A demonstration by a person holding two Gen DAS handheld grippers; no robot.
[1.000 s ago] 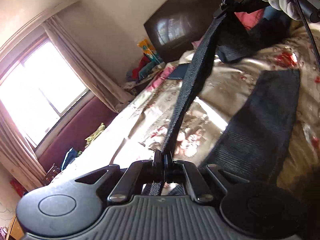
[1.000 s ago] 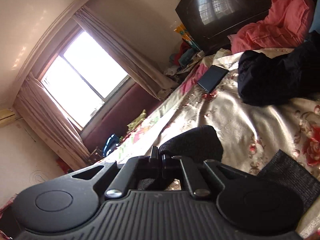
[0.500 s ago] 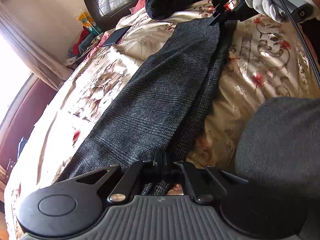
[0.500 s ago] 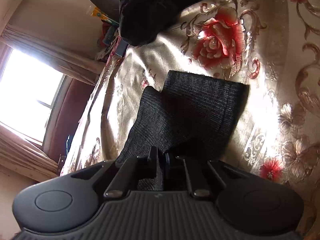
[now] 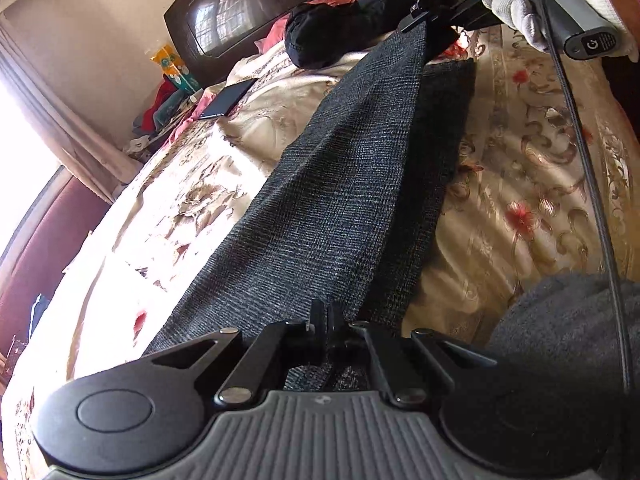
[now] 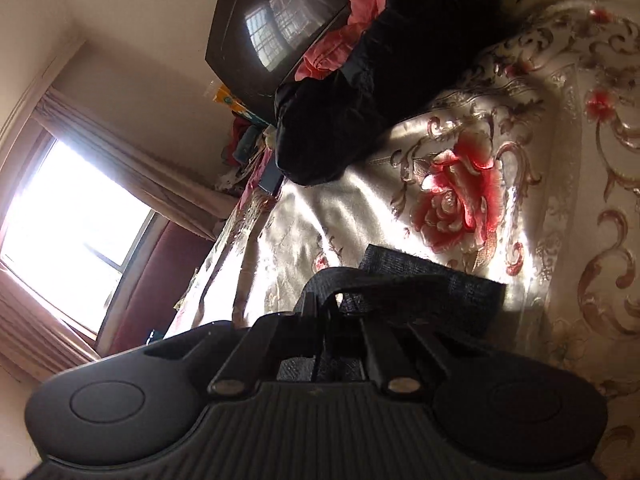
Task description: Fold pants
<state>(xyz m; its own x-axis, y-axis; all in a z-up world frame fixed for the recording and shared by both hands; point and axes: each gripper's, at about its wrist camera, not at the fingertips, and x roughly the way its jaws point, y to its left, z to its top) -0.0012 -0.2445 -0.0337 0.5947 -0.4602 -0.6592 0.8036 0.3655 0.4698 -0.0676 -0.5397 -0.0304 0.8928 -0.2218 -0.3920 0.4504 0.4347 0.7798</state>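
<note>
while sunlight washes in at nine o'clock, the left hand-held gripper [image 5: 324,316] at six o'clock is pressed together on one end of the dark grey pants [image 5: 332,200]. these stretch over the floral bed cover [image 5: 520,184] toward one o'clock, one layer laid over another. there the right hand-held gripper [image 5: 420,20], carried by a gloved hand [image 5: 560,4], pinches the far end; its jaws have just been closing on the cloth. a black garment [image 5: 340,36] lies near twelve o'clock, a phone [image 5: 228,98] at eleven. from the right wrist, the pants' hem [image 6: 432,280] loops over the shut tips.
</note>
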